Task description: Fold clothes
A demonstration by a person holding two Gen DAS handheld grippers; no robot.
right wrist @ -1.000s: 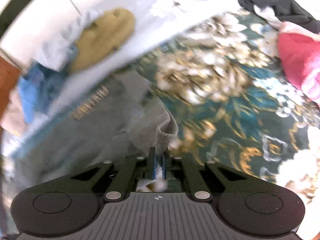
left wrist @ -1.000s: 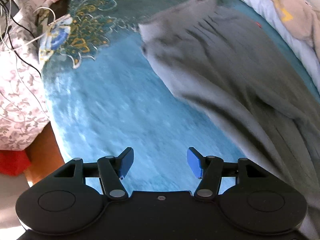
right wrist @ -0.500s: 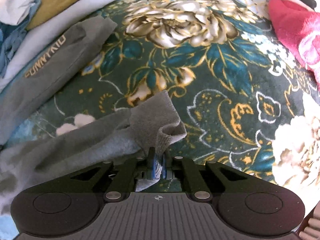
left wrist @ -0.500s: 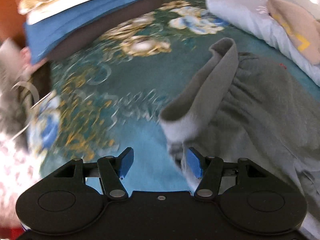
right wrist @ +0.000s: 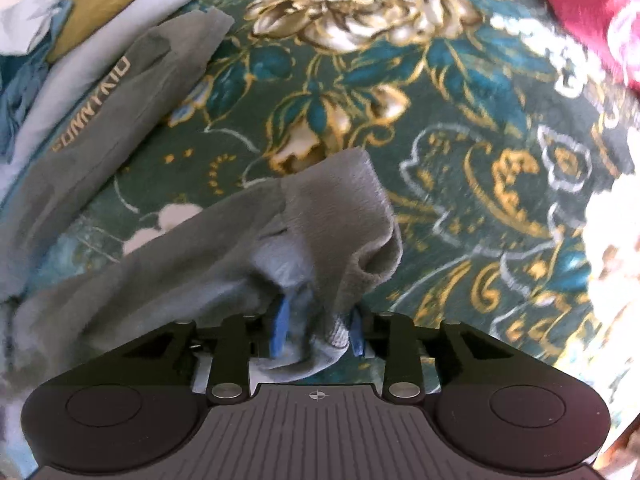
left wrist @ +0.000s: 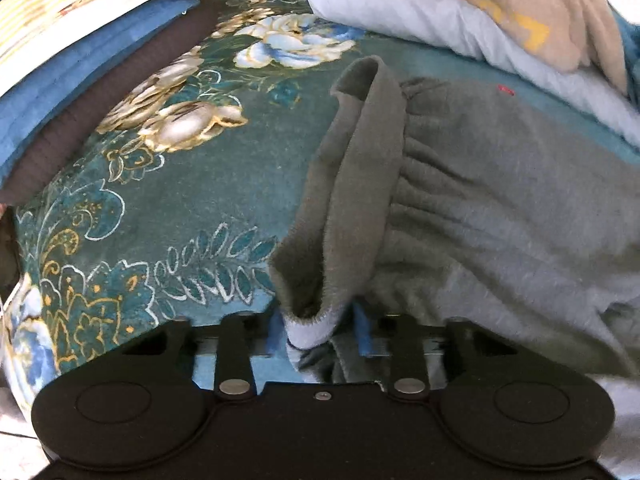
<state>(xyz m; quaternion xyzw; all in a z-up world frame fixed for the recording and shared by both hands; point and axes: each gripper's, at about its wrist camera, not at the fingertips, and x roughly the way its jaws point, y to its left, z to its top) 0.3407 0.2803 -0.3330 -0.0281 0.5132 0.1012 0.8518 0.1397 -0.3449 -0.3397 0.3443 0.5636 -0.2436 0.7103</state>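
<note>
**Grey trousers gripped at both ends on the flowered bedspread**

A teal bedspread (left wrist: 224,184) with gold and white flowers carries the work, with pillows (left wrist: 400,12) beyond it.

Left wrist view: the grey trousers (left wrist: 500,216) lie spread on the bedspread. Their waistband (left wrist: 360,184) stands up in a ridge, and its near corner sits between the blue pads of the left gripper (left wrist: 320,330), which are part-way closed around it.

Right wrist view: the right gripper (right wrist: 316,330) is narrowed around a leg cuff (right wrist: 340,224); the other leg (right wrist: 120,112), printed with lettering, lies flat beyond.

To fold well, I'd keep both grips firm, hold the cloth taut, and lay edges square.
</note>
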